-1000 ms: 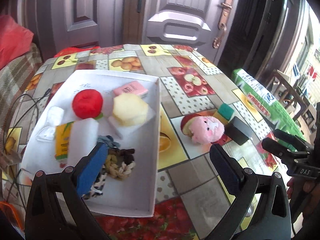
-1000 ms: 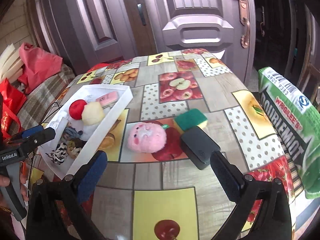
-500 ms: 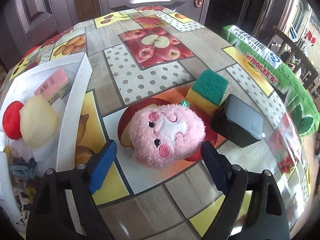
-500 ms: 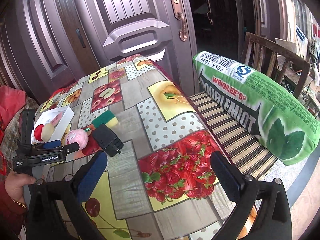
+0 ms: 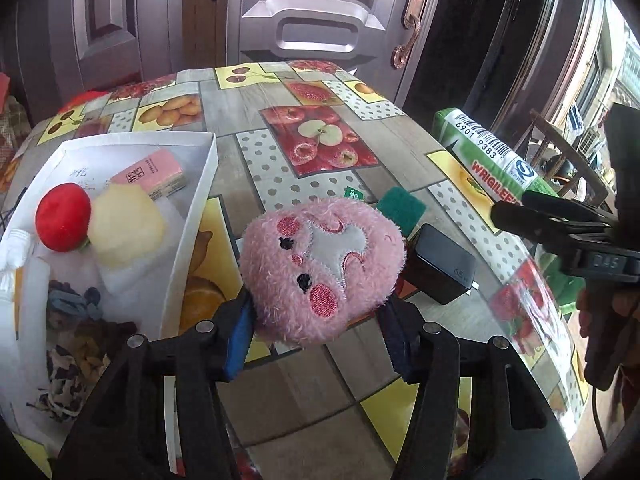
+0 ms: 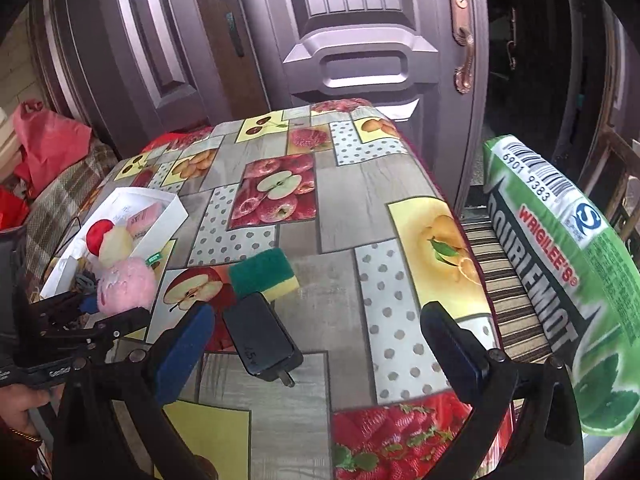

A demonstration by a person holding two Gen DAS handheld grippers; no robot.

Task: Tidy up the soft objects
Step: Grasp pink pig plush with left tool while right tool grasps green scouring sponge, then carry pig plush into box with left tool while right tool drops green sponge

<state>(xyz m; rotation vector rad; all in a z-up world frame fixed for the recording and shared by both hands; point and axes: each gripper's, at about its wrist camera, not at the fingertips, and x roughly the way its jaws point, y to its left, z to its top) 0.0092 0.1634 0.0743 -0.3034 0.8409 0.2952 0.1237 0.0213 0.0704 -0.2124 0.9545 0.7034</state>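
Squeezing my left tool [image 5: 316, 320] onto the pink plush toy [image 5: 320, 264], jaws just narrowed, pads pinching its light, squashy sides at nine and three o'clock.

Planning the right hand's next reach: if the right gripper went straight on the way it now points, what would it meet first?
Likely the bare tablecloth between its open fingers; the right gripper has the black charger just left of centre. Depth unclear.

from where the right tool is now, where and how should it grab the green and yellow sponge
Grip the sponge across its two long sides, coming down from above with the open right tool. It lies flat on the table, green face up, so the side faces are free. Stay toward its far end: the black charger sits tight against its near edge.
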